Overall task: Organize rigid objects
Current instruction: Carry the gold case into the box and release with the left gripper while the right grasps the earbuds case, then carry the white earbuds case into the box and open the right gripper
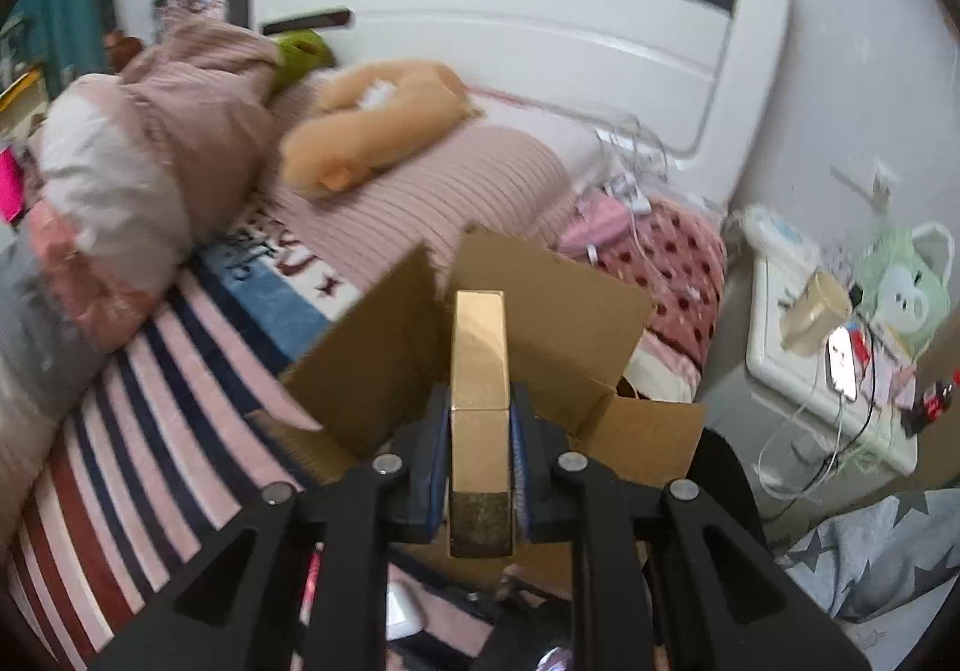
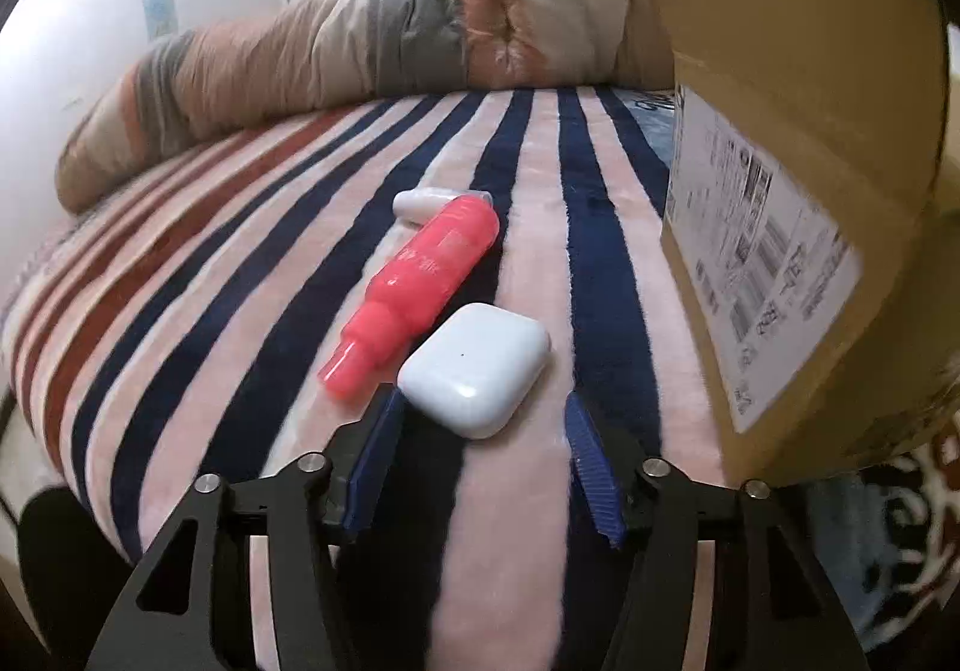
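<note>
My left gripper (image 1: 480,419) is shut on a long gold rectangular box (image 1: 480,365) and holds it above the open cardboard box (image 1: 540,323) on the bed. My right gripper (image 2: 483,407) is open, low over the striped blanket. A white earbud case (image 2: 477,368) lies just ahead of and partly between its fingertips. A pink bottle (image 2: 420,281) lies beside the case on its left, with a small white capsule-shaped object (image 2: 420,203) behind it. The cardboard box (image 2: 798,161), with a shipping label, stands close on the right in the right wrist view.
A striped blanket (image 2: 270,251) covers the bed. A rolled quilt (image 2: 360,35) lies at the far side. Pillows and a tan plush toy (image 1: 372,125) lie near the white headboard (image 1: 540,23). A cluttered white nightstand (image 1: 828,359) stands to the right of the bed.
</note>
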Demonstrator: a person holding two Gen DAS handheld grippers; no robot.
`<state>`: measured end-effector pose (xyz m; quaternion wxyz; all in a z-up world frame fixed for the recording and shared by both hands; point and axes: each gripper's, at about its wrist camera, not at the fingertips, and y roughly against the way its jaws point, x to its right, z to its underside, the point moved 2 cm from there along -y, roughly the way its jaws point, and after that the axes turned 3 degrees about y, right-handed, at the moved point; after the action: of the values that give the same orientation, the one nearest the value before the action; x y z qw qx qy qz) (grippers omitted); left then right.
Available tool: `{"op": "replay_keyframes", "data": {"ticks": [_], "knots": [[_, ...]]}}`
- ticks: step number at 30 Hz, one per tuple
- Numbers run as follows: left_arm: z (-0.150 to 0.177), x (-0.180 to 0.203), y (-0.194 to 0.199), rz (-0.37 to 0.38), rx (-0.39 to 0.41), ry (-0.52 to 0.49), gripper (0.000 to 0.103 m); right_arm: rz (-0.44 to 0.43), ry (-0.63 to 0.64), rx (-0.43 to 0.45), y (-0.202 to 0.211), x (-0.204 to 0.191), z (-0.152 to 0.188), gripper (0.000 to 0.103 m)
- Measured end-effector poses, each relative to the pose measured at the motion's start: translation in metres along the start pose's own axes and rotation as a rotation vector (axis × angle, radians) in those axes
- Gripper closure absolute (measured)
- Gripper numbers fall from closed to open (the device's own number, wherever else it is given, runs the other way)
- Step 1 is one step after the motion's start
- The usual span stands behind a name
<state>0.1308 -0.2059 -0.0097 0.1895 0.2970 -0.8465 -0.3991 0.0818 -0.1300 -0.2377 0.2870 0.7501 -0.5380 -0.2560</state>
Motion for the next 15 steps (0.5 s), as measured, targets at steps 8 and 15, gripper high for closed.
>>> {"op": "replay_keyframes", "data": {"ticks": [8,15], "knots": [[0.006,-0.006,-0.02,0.013,-0.024,0.041,0.054,0.009,0.051,0.021,-0.017,0.001,-0.01,0.047],[0.033,-0.05,0.046,-0.044,0.106,0.15,0.046,-0.008,0.083,0.034,-0.011,-0.003,-0.01,0.049]]}}
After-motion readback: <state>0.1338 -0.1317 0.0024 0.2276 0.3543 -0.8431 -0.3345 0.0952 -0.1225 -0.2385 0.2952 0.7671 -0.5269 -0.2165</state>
